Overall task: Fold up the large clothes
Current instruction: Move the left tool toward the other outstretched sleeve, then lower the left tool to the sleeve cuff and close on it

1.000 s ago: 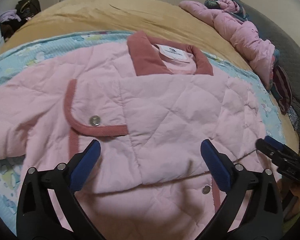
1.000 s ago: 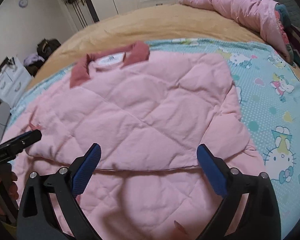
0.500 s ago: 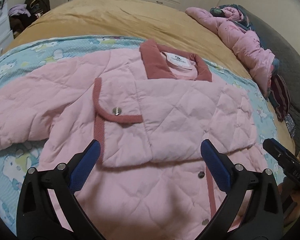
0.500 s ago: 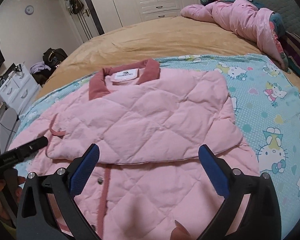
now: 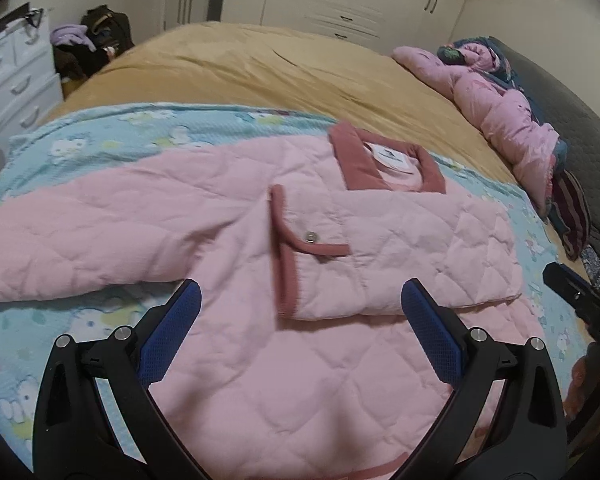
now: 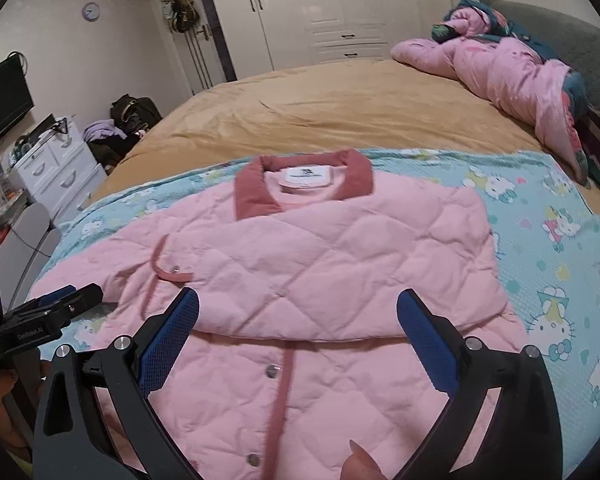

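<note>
A pink quilted jacket (image 5: 300,360) with a dusty-rose collar (image 5: 356,156) lies front up on a blue cartoon-print blanket (image 5: 100,136). Its right sleeve is folded across the chest (image 5: 400,248); the left sleeve (image 5: 80,240) lies spread out to the left. The jacket also shows in the right wrist view (image 6: 320,280). My left gripper (image 5: 300,332) is open and empty above the jacket's lower body. My right gripper (image 6: 298,336) is open and empty above the folded sleeve's edge. Each gripper shows at the edge of the other's view: the right one (image 5: 580,300), the left one (image 6: 52,312).
The blanket lies on a tan bed cover (image 5: 280,64). A pink duvet pile (image 6: 520,72) sits at the headboard on the right. White drawers (image 6: 56,168) and dark bags (image 6: 132,116) stand beside the bed at left. Wardrobes (image 6: 340,8) line the far wall.
Both grippers have pulled back and up from the jacket, so more of the bed and room shows. Both stay open and empty. The jacket has not moved.
</note>
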Tool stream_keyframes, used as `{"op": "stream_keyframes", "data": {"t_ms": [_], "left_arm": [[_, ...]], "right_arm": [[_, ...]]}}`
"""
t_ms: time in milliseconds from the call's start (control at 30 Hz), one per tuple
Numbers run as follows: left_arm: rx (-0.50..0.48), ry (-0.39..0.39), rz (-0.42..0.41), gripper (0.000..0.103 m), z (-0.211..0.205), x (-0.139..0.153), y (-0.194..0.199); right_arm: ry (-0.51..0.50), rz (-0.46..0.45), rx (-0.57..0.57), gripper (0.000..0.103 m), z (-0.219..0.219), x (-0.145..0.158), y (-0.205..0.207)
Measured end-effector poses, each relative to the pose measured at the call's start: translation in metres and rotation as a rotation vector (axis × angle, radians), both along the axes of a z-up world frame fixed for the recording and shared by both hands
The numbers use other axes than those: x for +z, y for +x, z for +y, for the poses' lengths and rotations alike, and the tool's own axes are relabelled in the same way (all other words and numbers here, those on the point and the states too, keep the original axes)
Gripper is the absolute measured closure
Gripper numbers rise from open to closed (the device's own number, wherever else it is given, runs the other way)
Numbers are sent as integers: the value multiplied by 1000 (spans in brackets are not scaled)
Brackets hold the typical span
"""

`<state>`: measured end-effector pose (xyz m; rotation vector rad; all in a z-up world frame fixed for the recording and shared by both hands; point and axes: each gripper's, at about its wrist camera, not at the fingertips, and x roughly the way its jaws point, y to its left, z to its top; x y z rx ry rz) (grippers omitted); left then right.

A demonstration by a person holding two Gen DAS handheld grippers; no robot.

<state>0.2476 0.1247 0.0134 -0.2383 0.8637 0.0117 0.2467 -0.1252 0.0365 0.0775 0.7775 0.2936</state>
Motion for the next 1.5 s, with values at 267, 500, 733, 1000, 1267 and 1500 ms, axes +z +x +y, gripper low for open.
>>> {"op": "stream_keyframes", "data": {"t_ms": [267, 500, 733, 1000, 1267, 1500], "left_arm": [[90, 32, -31, 9, 46, 8, -27], [184, 46, -31, 9, 86, 4, -46], [266, 33, -25, 9, 127, -2, -64], [379, 20, -3, 9, 171, -15, -80], [488, -15, 10, 9, 208, -31, -91], [547, -60, 23, 9, 230, -46, -96]], "right_arm": [[13, -36, 52, 4, 42, 17, -8], [7, -44, 101, 4, 81, 22, -10], [-4, -27, 155, 4, 119, 13, -11], [-6, -20, 233, 4, 166, 10, -13], [-31, -6, 317, 4, 207, 1, -18], [-52, 16, 370, 4, 233, -11, -21]]}}
